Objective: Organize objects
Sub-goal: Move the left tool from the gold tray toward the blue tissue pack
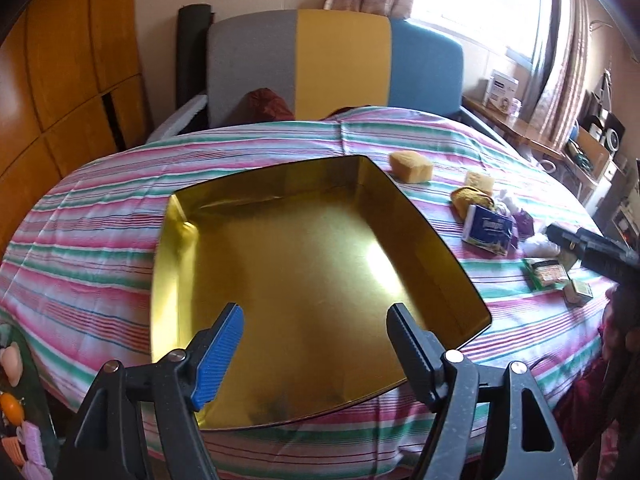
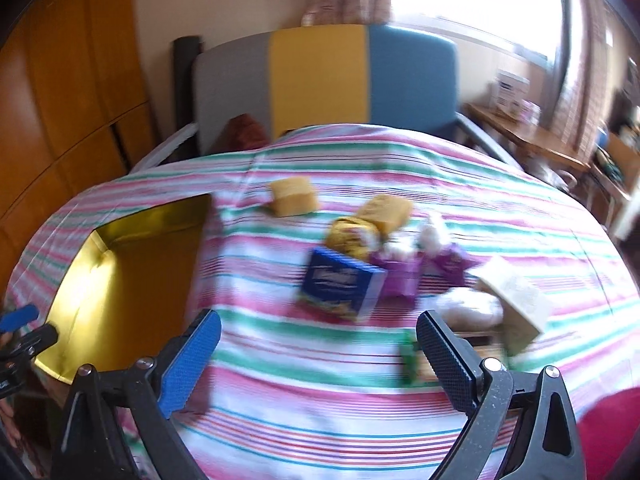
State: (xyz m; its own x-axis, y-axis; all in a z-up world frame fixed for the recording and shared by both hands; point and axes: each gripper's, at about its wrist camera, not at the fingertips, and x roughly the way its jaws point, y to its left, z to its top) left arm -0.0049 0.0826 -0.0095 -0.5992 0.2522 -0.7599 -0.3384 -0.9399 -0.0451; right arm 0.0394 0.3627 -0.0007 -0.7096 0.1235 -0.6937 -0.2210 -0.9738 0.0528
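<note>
Left gripper [image 1: 316, 344] released, fingers spread wide, nothing between them. It hangs over the near edge of the gold tin tray [image 1: 280, 264], which fills the centre of the left wrist view. Tray sits empty on the striped bedsheet [image 1: 100, 248]; in the right wrist view it is at the left edge.

Right gripper [image 2: 318, 354] also released, fingers wide apart, only sheet between them. Right wrist view is motion-blurred. The right gripper also shows at the right edge of the left wrist view, above the small items there.

Objects to sort lie in a loose cluster on the sheet, right of the tray:
- yellow sponge [image 1: 411, 165] upper centre-right, just beyond the tray's far right corner
- second, paler sponge [image 1: 479, 181] right of it
- yellow knitted item [image 1: 470, 198] touching the blue tissue pack [image 1: 489, 230] below it
- purple wrappers [image 1: 524, 222] and something white, just right of the pack
- green packet [image 1: 546, 273] and a small box [image 1: 578, 292] at lower right, near the right gripper

In the right wrist view a pale box [image 2: 516, 304] sits tilted at right of the cluster, above the right finger; label unreadable.

Background: grey/yellow/blue headboard [image 1: 340, 60] at top centre, wooden wardrobe [image 1: 60, 80] at left, window at upper right.
</note>
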